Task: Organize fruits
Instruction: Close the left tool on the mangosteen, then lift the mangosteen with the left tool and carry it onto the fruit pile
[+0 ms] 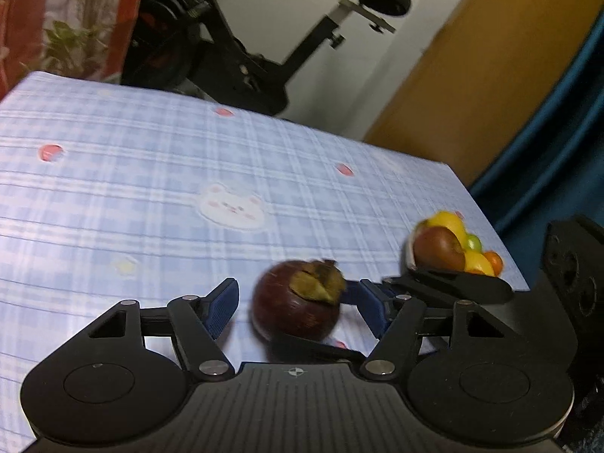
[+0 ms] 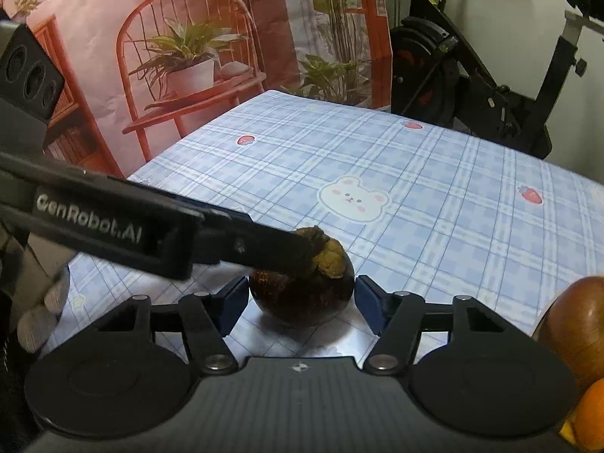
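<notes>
A dark purple mangosteen [image 1: 296, 304] with a brown-green calyx sits on the blue checked tablecloth [image 1: 151, 188]. In the left wrist view my left gripper [image 1: 298, 302] is open around it, with gaps at both blue pads. In the right wrist view my right gripper [image 2: 302, 298] also straddles the mangosteen [image 2: 302, 294], its pads close to both sides; contact is unclear. The left gripper's finger [image 2: 241, 245] crosses over the fruit from the left. A bowl of fruit [image 1: 453, 249] with a brown fruit, yellow and orange pieces stands at the table's right edge.
An exercise bike [image 2: 490, 68] stands behind the table's far edge. A printed backdrop with a chair and plants [image 2: 188, 56] hangs at the far left. A brown fruit [image 2: 577, 324] and an orange [image 2: 592, 415] sit close at my right.
</notes>
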Demonstrator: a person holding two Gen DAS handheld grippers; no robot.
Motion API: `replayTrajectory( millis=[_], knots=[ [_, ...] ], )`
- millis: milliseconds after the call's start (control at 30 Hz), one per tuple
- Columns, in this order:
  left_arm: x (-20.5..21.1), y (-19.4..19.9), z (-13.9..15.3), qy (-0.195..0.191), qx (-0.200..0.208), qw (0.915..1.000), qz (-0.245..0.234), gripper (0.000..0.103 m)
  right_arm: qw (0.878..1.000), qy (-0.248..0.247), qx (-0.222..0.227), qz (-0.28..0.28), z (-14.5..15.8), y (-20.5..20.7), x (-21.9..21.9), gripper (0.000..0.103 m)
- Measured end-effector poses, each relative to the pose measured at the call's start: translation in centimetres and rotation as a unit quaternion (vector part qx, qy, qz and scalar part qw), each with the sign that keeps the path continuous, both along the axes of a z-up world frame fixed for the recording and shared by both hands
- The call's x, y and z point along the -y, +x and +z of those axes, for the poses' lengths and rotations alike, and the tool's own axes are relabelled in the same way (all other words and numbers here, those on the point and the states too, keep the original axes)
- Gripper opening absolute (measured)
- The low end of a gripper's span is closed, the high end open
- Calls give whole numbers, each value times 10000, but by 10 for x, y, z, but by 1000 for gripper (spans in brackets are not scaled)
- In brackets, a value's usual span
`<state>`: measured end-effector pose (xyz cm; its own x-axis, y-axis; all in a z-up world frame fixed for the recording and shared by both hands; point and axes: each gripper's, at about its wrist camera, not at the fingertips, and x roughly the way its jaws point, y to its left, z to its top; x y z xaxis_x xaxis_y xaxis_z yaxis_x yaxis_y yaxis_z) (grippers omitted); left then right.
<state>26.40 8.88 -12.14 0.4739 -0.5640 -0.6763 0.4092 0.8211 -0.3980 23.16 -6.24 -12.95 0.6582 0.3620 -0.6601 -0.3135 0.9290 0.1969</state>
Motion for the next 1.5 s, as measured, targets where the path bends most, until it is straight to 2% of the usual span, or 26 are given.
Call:
replayTrajectory(
  millis=[100,167,233,333,467,667,1100,1300,1500],
  knots=[
    [8,-2,-4,97,7,9999,-79,69,9999,145,-29,-33,-2,-1,4,65],
    [10,-2,-6,217,43,9998,-9,58,9998,208,-24,-53,-2,-3,6,64],
    [9,-3,-6,205,4,9998,3,57,9996,262,-27,-101,-2,-4,8,64],
    [12,-7,-5,242,20,9996,-107,57,9989,405,-58,-237,-1,-10,11,63],
    [23,-20,4,397,235,9986,-252,57,9979,541,-59,-362,1,-22,17,63],
    [44,-37,20,398,519,9971,-393,57,9958,620,239,-625,15,-49,31,63],
    [120,-67,54,525,887,9915,-797,57,9866,787,760,-1213,41,-103,83,63],
    [159,-79,58,621,1012,9870,-1088,58,9798,797,1021,-1521,47,-130,108,63],
    [190,-72,57,654,1044,9845,-1246,58,9735,893,1112,-1790,44,-144,142,63]
  ],
)
